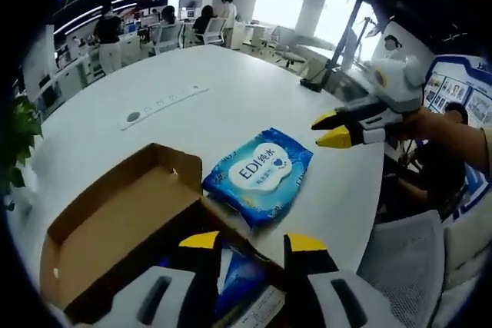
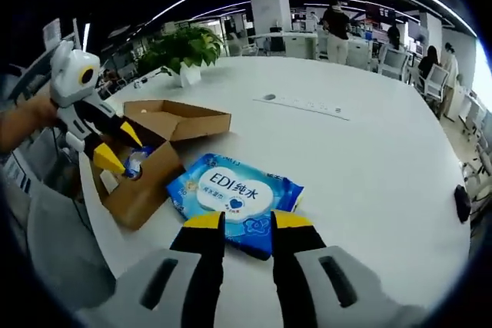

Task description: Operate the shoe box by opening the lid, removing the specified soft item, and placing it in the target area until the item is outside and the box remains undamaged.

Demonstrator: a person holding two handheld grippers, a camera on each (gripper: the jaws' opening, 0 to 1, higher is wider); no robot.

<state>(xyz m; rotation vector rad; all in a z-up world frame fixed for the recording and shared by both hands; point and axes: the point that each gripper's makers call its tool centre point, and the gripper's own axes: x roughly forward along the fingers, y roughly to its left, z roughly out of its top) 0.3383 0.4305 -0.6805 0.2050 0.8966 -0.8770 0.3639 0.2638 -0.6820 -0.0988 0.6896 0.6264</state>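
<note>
While the blue wet-wipes pack (image 2: 234, 201) lies flat on the white table (image 2: 369, 159), outside the open cardboard shoe box (image 2: 157, 151), it sits just ahead of the right gripper (image 2: 247, 220), whose jaws stand apart and empty. Its long axis runs crosswise to those jaws. The left gripper (image 1: 252, 242), jaws also apart, hovers over the box's near end, farther from the pack.

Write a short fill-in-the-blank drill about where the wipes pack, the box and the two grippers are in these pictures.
1. The blue wipes pack lies on the white ____, outside the cardboard box.
2. The box's lid is ____.
3. The left gripper is at the ____, its yellow tips over the opening.
4. The right gripper holds ____; its tips are just short of the pack.

Missing words: table; open; box; nothing
</note>
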